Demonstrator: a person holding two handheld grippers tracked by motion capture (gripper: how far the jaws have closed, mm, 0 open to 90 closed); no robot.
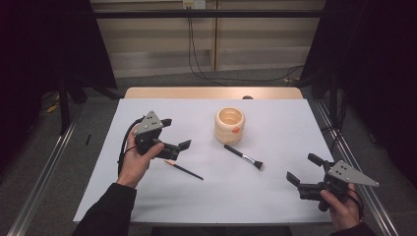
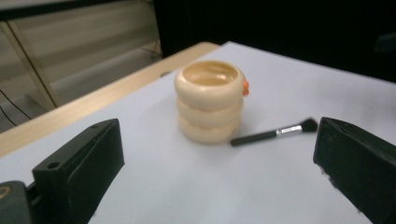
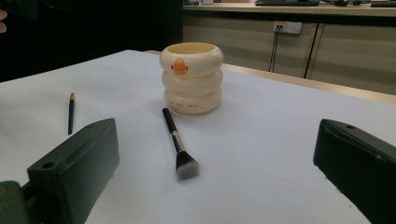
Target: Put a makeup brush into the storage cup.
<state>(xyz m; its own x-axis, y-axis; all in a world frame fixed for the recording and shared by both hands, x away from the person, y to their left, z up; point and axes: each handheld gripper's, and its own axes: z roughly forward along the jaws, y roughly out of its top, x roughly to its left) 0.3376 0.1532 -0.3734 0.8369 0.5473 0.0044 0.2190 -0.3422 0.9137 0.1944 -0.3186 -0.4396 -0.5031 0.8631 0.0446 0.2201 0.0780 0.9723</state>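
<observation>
A cream ringed holder (image 1: 229,125) stands upright mid-table (image 1: 275,196). A brush (image 1: 244,157) lies just beside it, a pencil (image 1: 183,169) farther left. Left gripper (image 1: 176,134) and right gripper (image 1: 305,169) are held apart at either side, both with jaws spread wide, empty.

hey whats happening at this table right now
A person sits at a white-covered table with a handheld gripper in each hand. The left gripper and right gripper are both open and hold nothing. Between them stand a cream ringed cup, a makeup brush and a dark pencil, all lying untouched.
</observation>
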